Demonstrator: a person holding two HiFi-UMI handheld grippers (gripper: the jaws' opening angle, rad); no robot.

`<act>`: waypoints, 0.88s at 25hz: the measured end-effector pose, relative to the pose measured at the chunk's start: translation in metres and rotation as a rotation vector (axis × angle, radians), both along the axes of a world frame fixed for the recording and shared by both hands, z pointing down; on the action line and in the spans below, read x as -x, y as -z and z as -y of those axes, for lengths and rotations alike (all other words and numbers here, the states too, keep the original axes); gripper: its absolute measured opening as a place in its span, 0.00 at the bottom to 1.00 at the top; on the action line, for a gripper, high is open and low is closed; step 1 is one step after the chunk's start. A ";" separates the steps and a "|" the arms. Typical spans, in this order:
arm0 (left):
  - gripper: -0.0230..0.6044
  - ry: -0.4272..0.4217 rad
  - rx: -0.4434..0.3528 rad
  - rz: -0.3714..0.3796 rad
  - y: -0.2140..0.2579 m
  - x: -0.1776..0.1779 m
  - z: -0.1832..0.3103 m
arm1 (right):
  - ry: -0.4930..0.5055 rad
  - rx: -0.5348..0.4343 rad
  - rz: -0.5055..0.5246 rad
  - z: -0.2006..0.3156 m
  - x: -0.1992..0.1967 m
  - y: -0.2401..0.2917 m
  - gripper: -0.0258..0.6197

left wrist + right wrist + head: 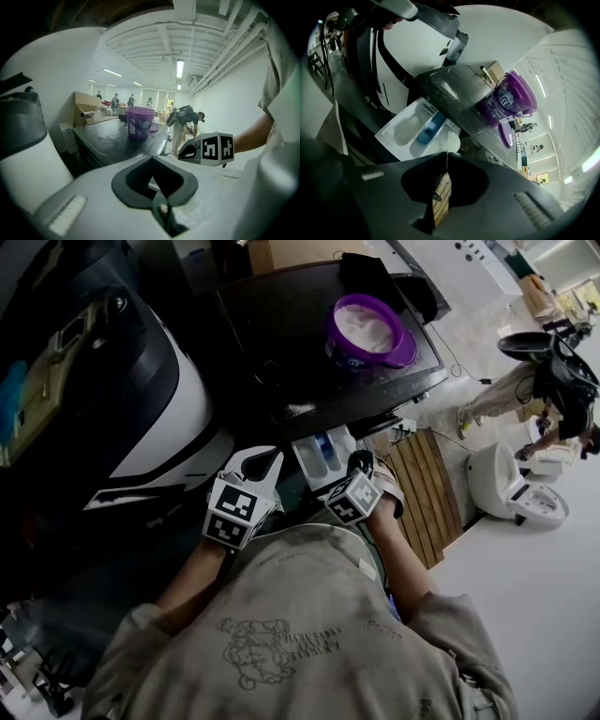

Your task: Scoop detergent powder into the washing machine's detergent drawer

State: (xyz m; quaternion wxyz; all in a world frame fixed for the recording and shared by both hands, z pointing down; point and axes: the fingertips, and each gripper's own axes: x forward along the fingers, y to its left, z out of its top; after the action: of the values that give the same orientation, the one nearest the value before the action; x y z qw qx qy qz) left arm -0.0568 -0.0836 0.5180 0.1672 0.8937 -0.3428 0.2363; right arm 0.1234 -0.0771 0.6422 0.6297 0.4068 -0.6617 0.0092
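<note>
At the far left stands the washing machine [141,390], white and black. Just in front of the person the left gripper [158,199] hangs with its jaws pressed together and nothing between them. Next to it the drawer [410,133] is pulled out, a white tray with a rounded pocket on one side and a blue insert [429,132] beside that; I cannot tell whether any powder lies in it. The right gripper [446,161] hovers just by the drawer's near corner. Its jaws are closed on what looks like the thin handle of a small white scoop [451,140], seen edge-on, with the bowl pointing toward the drawer; whether the bowl is loaded cannot be made out. Further right, on the black table [281,324], sits the open purple tub [368,331] with the white powder [364,326] showing inside and its lid [506,136] lying beside it. By my reckoning the scoop is light and stiff, but its handle is thin and smooth, so it could twist in the grip. A hold well along the handle, flat faces against the jaws, would keep the bowl level. The powder is loose and will spill at any tilt or jolt, so it wants slow, level carrying from tub to drawer. The tub looks light enough to slide when dug into, and the free left gripper could steady it at the rim.
</note>
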 end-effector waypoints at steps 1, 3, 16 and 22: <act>0.04 0.000 0.002 -0.003 0.001 0.001 -0.001 | 0.005 0.005 -0.011 0.000 0.001 0.002 0.10; 0.04 0.004 -0.001 -0.012 0.001 0.004 -0.002 | 0.015 0.007 -0.034 0.000 0.002 0.004 0.10; 0.04 0.036 -0.006 -0.067 0.002 0.014 -0.004 | 0.053 0.016 -0.140 -0.005 -0.002 0.002 0.10; 0.04 0.039 -0.013 -0.058 0.004 0.015 -0.004 | 0.041 0.004 -0.092 -0.004 -0.001 0.005 0.10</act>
State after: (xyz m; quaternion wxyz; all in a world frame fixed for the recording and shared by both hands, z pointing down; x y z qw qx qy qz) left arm -0.0719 -0.0801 0.5138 0.1760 0.8943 -0.3567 0.2048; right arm 0.1245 -0.0734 0.6375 0.6602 0.3921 -0.6403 -0.0211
